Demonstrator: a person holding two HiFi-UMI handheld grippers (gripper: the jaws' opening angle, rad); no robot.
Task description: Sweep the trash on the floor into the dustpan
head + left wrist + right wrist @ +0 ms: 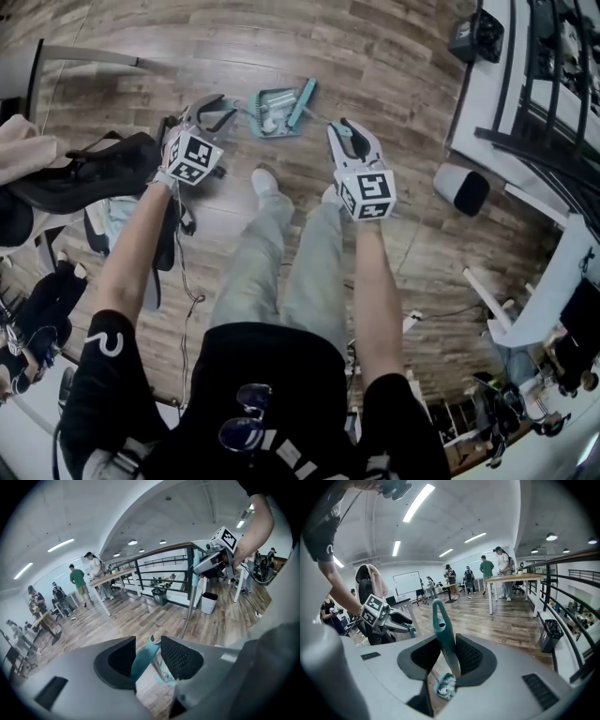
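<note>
A teal dustpan (272, 112) lies on the wood floor ahead of the person's feet, with white scraps of trash (270, 122) inside it. A teal broom head (303, 101) rests against its right side. My left gripper (217, 114) is shut on a teal handle (144, 654) whose thin rod runs down to the dustpan (164, 673). My right gripper (349, 133) is shut on the other teal handle (443, 637), which has a hang hole at its top. In the right gripper view the dustpan (445, 686) with trash shows just below the jaws.
The person's two shoes (265, 180) stand just behind the dustpan. A black office chair (89, 173) is at the left, a white bin (461, 187) and a black railing (534, 103) at the right. Several people (77, 581) stand by desks farther off.
</note>
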